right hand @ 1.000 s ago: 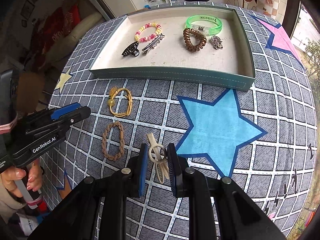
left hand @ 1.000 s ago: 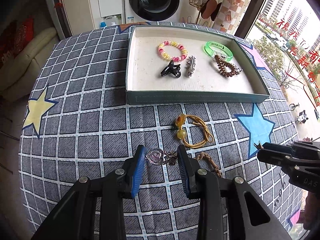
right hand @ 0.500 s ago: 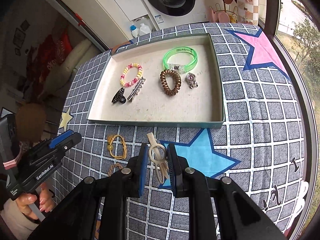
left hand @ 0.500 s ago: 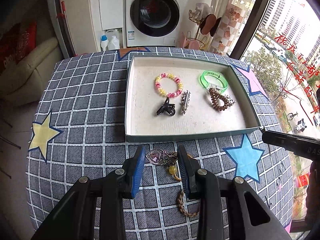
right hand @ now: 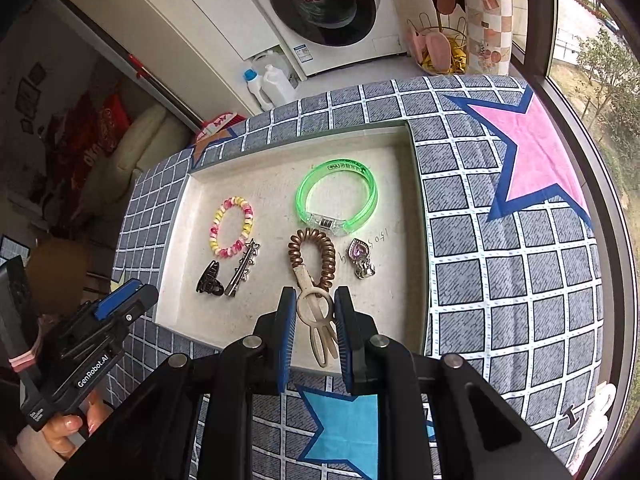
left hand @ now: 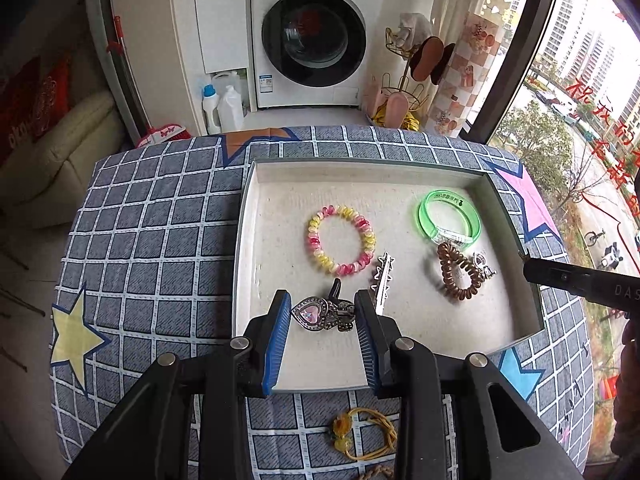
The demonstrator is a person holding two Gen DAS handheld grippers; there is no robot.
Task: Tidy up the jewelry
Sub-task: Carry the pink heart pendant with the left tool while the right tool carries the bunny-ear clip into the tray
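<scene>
My left gripper (left hand: pixel 322 316) is shut on a silver heart-shaped clip (left hand: pixel 320 314) and holds it over the near part of the teal tray (left hand: pixel 239 264). My right gripper (right hand: pixel 315 312) is shut on a beige hair clip (right hand: pixel 318 316) and holds it over the tray's near edge (right hand: pixel 418 248). In the tray lie a pink-yellow bead bracelet (left hand: pixel 341 239), a green bangle (left hand: pixel 449 218), a brown coil hair tie (left hand: pixel 456 271), a silver star barrette (left hand: pixel 383 280), a black claw clip (right hand: pixel 210 280) and a second heart clip (right hand: pixel 360 258).
A yellow cord bracelet with amber beads (left hand: pixel 362 432) and a braided brown bracelet (left hand: pixel 378 472) lie on the checked tablecloth in front of the tray. A washing machine (left hand: pixel 312 32) and a rack stand beyond the table's far edge. A window runs along the right.
Both grippers have risen and moved forward from the tablecloth to above the tray, each carrying its clip. The tray now sits directly under both.
</scene>
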